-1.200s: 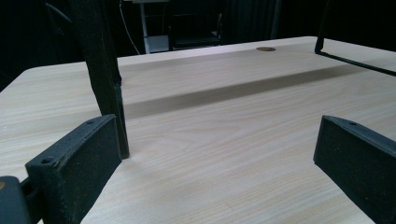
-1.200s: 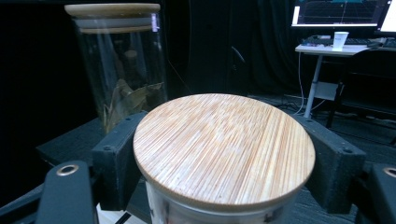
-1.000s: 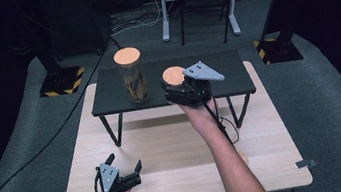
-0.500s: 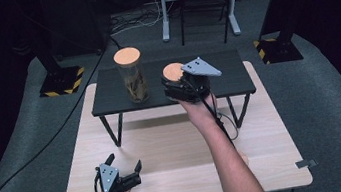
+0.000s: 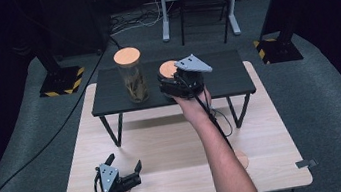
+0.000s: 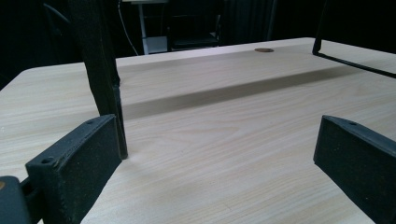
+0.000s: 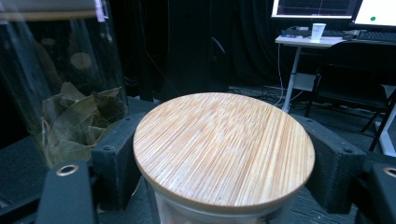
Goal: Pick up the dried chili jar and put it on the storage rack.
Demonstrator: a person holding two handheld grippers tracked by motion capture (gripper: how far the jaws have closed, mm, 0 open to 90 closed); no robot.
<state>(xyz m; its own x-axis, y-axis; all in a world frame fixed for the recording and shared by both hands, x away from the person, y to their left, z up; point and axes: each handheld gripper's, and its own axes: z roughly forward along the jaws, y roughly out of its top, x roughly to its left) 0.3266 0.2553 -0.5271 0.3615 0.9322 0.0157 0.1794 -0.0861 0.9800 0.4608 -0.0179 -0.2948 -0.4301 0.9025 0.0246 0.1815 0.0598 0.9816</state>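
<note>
Right claw (image 5: 172, 81) clamped on short wooden-lidded jar (image 7: 224, 144), black shelf (image 5: 226, 75), left claw (image 5: 123, 164) agape, empty, dim room.

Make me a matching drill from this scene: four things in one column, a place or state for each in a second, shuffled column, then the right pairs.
Things:
1. tall jar
2. short jar
3. left gripper
4. black shelf

Places or states:
A. jaws open, low over the near part of the wooden table
B. stands on thin legs at the table's far side
C. clamped below its bamboo lid by the right gripper
D. holds dried leaves, stands free at the shelf's left part

Pairs: 1-D, 2-C, 3-A, 4-B
</note>
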